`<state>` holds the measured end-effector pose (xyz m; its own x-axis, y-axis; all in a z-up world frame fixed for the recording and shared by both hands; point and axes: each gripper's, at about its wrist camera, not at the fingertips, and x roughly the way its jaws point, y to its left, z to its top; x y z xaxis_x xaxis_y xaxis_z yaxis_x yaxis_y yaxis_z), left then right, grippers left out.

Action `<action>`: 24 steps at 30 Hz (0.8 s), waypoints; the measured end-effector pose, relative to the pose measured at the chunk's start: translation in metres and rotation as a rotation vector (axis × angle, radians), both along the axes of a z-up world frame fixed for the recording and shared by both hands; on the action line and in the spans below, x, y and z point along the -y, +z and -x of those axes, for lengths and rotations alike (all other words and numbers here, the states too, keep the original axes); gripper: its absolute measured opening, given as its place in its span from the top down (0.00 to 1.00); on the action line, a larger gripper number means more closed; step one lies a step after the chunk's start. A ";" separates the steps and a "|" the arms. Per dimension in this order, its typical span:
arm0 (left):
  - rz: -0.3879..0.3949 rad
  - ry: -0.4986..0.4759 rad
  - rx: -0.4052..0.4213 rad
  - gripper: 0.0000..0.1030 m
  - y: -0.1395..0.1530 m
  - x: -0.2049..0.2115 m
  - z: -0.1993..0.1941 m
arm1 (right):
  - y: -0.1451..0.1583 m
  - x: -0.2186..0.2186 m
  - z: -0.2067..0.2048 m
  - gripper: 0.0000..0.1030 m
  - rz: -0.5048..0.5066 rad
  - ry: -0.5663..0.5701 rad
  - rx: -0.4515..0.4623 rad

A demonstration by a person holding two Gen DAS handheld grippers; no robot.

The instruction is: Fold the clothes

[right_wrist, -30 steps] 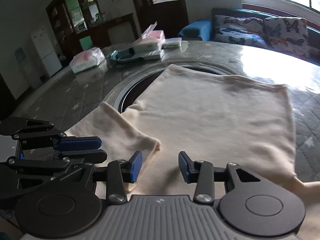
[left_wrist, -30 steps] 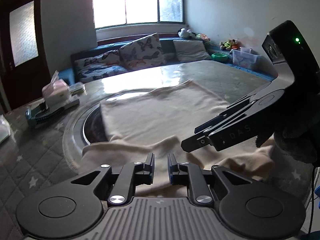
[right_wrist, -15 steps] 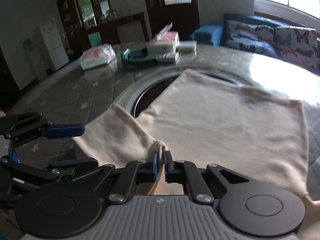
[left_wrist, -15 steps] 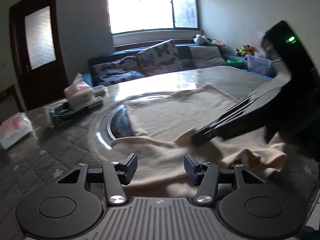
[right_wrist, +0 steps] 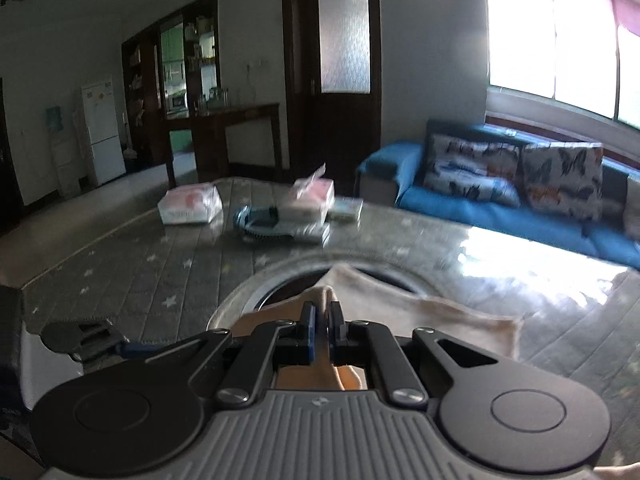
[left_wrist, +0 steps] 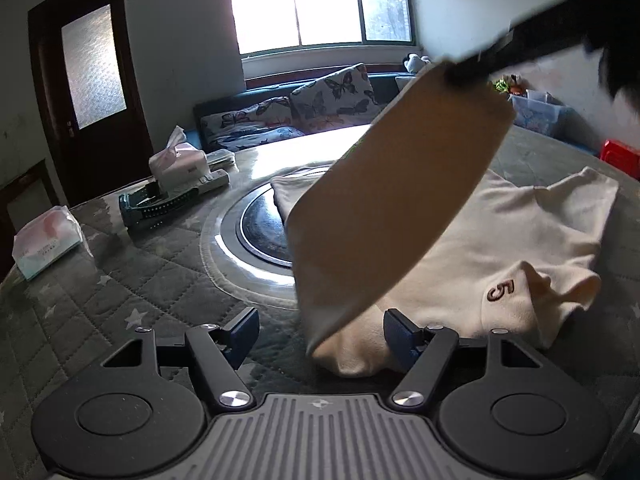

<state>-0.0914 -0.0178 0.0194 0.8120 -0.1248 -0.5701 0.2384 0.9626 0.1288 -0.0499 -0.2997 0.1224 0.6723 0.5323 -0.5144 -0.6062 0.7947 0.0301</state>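
A cream shirt (left_wrist: 500, 236) with a brown "5" mark lies on the quilted round table (left_wrist: 120, 292). My right gripper (right_wrist: 322, 320) is shut on the shirt's sleeve (right_wrist: 324, 298) and holds it lifted; in the left wrist view the sleeve (left_wrist: 396, 200) hangs stretched up to the right gripper (left_wrist: 472, 72) at the top right. My left gripper (left_wrist: 320, 336) is open and empty, low over the table, with the lifted sleeve's lower end between its fingers.
A tissue box (left_wrist: 176, 164) on a dark brush and tray (left_wrist: 160, 208), and a soft tissue pack (left_wrist: 44, 240), sit on the table's left. A glass turntable (left_wrist: 256, 232) is partly under the shirt. A blue sofa with cushions (right_wrist: 500, 184) stands behind.
My right gripper closed on the sleeve and lifted it high, away from the table. My left gripper opened wide and drew back toward the near edge.
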 end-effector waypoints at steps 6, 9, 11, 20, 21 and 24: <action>-0.024 -0.016 -0.012 0.44 -0.005 0.002 -0.002 | 0.016 0.012 0.014 0.95 0.028 -0.035 0.050; -0.022 -0.030 -0.014 0.62 -0.006 0.002 -0.001 | 0.004 0.018 0.015 0.95 0.054 -0.067 0.019; -0.024 -0.043 -0.012 0.70 -0.005 0.003 0.000 | -0.008 0.022 0.014 0.95 0.070 -0.089 -0.012; -0.045 -0.093 -0.032 0.76 -0.002 -0.001 0.007 | -0.069 0.049 0.004 0.92 0.115 -0.177 -0.182; -0.043 -0.096 -0.038 0.76 -0.001 -0.003 0.007 | -0.074 0.053 0.004 0.91 0.120 -0.184 -0.196; -0.032 -0.098 -0.048 0.74 0.009 -0.010 0.005 | -0.075 0.061 0.002 0.90 0.117 -0.214 -0.189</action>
<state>-0.0961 -0.0080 0.0280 0.7686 -0.1838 -0.6127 0.3380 0.9299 0.1451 -0.0523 -0.3609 0.0469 0.6494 0.3192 -0.6902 -0.4173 0.9083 0.0274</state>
